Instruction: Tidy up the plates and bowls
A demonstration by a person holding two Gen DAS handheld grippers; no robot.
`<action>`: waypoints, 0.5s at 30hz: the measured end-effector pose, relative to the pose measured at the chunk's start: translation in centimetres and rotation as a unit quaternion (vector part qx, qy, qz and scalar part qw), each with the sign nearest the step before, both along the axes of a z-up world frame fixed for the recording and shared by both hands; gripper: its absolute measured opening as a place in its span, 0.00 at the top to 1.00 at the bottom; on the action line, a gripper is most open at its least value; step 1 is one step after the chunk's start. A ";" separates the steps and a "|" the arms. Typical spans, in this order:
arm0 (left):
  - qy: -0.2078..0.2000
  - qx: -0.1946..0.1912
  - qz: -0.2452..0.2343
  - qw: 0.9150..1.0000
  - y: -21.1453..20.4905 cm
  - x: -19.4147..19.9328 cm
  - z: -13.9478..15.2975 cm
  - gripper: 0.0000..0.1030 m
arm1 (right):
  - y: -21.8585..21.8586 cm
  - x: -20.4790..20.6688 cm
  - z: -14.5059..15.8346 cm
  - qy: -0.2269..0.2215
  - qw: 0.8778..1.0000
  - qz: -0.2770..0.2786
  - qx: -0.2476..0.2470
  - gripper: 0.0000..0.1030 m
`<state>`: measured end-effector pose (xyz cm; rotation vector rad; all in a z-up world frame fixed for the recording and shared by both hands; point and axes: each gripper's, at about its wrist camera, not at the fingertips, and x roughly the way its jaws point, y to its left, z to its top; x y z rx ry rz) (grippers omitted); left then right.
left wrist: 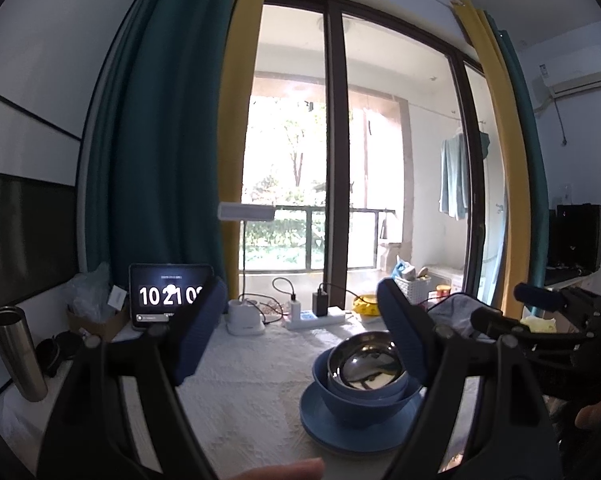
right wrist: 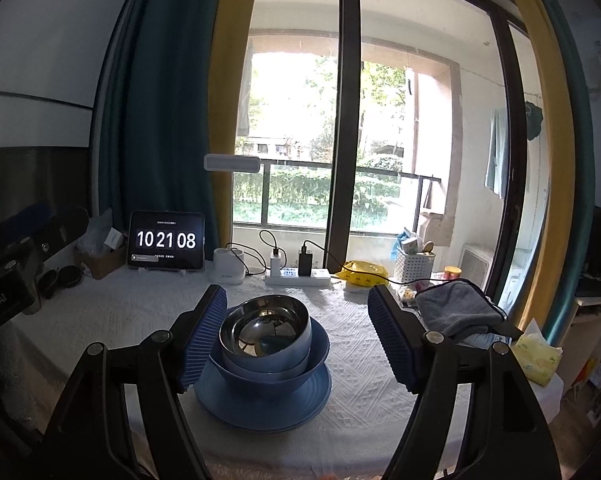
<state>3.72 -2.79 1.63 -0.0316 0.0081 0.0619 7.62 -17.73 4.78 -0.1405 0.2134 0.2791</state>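
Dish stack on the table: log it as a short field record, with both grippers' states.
top: steel bowl, tilted
middle: blue bowls, nested
base: blue plate
surface: white tablecloth
left gripper: open, holding nothing
right gripper: open, holding nothing, the stack between its fingers
beside stack: grey cloth on the right
behind: clock tablet, power strip

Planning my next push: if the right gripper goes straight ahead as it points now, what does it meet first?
Probably the steel bowl topping the blue stack; the open right gripper has it between its fingers, off-centre toward the left one. Depth is unclear.
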 end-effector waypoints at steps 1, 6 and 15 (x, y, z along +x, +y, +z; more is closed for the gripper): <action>-0.001 0.000 0.000 1.000 0.0 -0.1 0.0 0.23 | 0.0 -0.1 0.0 0.000 1.000 0.000 0.000 0.26; 0.003 0.000 0.000 1.000 0.0 -0.2 -0.1 0.23 | 0.1 0.0 -0.1 0.000 1.000 0.001 -0.001 0.26; 0.004 -0.002 -0.004 1.000 0.0 -0.1 -0.2 0.23 | 0.1 0.0 -0.2 0.004 1.000 0.001 -0.004 0.25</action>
